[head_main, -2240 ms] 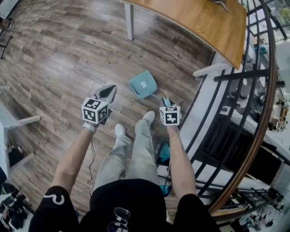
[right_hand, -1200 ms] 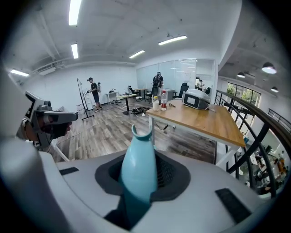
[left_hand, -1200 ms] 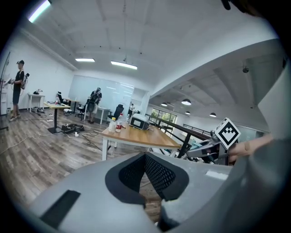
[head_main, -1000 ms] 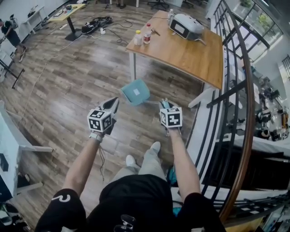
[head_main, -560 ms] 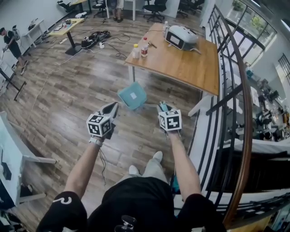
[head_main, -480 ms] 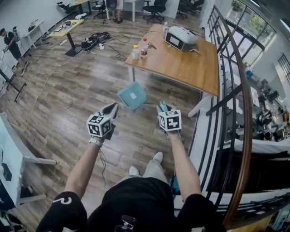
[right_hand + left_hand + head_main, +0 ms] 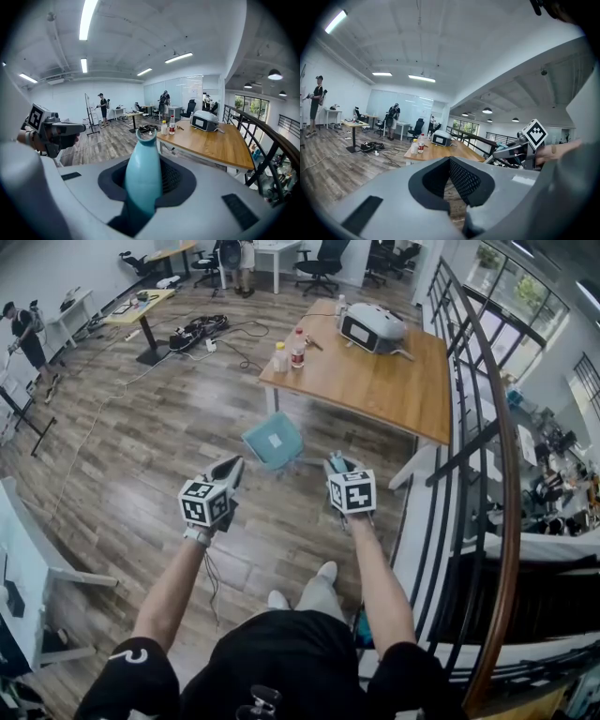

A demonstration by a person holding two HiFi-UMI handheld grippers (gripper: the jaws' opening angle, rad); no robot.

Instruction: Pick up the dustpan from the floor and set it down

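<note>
My right gripper (image 7: pixel 337 463) has its jaws closed narrow on the rounded handle of the teal plastic dustpan (image 7: pixel 273 441), whose flat pan hangs in the air just ahead of my tips. My left gripper (image 7: pixel 450 160) has its jaw tips together, with nothing between them.

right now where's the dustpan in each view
Head view: dustpan at centre, just ahead of the right gripper.
Left gripper view: only a teal sliver of the dustpan, right of centre.
Right gripper view: dustpan handle at centre, between the jaws.
Shared landmark: wooden table.
</note>
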